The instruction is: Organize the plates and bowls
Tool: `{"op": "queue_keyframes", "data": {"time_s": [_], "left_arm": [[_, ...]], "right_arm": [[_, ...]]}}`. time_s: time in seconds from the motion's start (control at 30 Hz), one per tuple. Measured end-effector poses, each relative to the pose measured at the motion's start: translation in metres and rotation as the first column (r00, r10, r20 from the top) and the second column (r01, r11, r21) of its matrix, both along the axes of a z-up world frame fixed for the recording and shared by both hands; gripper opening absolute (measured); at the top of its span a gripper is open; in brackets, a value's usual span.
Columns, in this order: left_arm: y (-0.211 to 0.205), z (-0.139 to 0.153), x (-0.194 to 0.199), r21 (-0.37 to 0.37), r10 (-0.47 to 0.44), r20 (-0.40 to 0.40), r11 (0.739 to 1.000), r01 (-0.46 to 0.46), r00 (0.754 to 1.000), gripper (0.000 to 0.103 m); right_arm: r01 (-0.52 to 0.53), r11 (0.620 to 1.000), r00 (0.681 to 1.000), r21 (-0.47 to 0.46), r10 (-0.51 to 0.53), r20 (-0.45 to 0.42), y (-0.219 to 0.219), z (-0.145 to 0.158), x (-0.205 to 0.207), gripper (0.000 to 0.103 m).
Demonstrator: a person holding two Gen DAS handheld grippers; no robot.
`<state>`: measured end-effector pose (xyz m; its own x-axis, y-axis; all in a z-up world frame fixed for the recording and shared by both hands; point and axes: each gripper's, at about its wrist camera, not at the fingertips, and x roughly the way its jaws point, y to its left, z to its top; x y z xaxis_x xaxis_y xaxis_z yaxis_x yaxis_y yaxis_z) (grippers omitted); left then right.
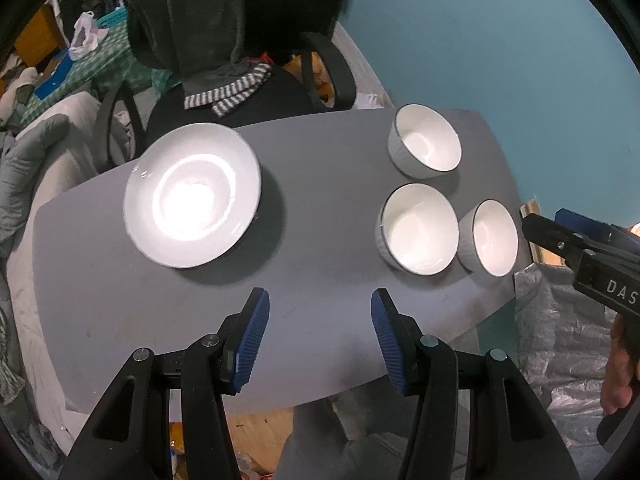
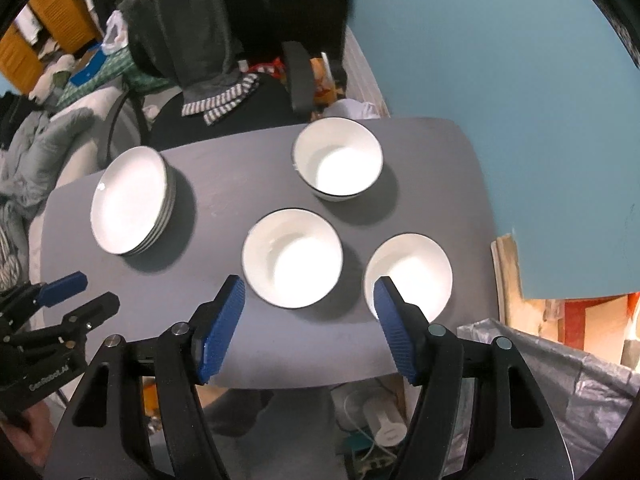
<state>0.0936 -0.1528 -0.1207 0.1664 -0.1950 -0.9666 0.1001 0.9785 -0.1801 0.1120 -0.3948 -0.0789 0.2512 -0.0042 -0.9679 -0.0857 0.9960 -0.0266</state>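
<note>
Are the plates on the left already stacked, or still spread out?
Stacked. The plates sit in one pile on the grey table; several rims show layered along its right edge in the right wrist view.

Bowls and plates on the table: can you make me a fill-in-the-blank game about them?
1. The number of single bowls on the grey table is ____.
2. The plates sit in one ____.
3. The right tool has its jaws ____ and holds nothing.
4. The bowl nearest the right tool's right finger is the near right bowl, and it is ____ inside.

Missing words: three; stack; open; empty
</note>
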Motion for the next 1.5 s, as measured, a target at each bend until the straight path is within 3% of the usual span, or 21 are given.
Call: {"op": "queue_keyframes", "data": {"time_s": [0.33, 0.7, 0.77, 0.8, 1.13, 1.5], "left_arm": [[-0.019, -0.025, 0.022, -0.005, 0.045, -0.072, 0.999, -0.046, 0.996, 0.054], [-0.038, -0.06, 0.04, 0.001, 0.08, -0.152, 0.997, -0.081, 0.985, 0.055], [-0.042, -0.068, 0.043, -0.016, 0.091, -0.162, 0.995, -0.095, 0.983, 0.07], [-0.043, -0.072, 0.045, -0.015, 0.097, -0.16, 0.995, -0.101, 0.982, 0.071], [-0.066, -0.104, 0.056, -0.022, 0.114, -0.207, 0.992, -0.121, 0.972, 0.072], [-0.076, -0.139, 0.058, 0.005, 0.167, -0.266, 0.985, -0.172, 0.949, 0.071]], "right_arm": [[0.014, 1.0, 0.999, -0.026, -0.015, -0.028, -0.035, -0.027, 0.022, 0.066], [-0.053, 0.998, 0.995, 0.03, 0.055, -0.084, -0.043, -0.065, 0.051, 0.066], [-0.063, 0.997, 0.992, 0.04, 0.067, -0.109, -0.043, -0.076, 0.056, 0.066], [-0.066, 0.997, 0.99, 0.037, 0.07, -0.119, -0.044, -0.082, 0.058, 0.066], [-0.114, 0.99, 0.981, 0.08, 0.125, -0.15, -0.054, -0.112, 0.073, 0.066], [-0.242, 0.965, 0.948, 0.101, 0.257, -0.187, -0.037, -0.138, 0.081, 0.066]]}}
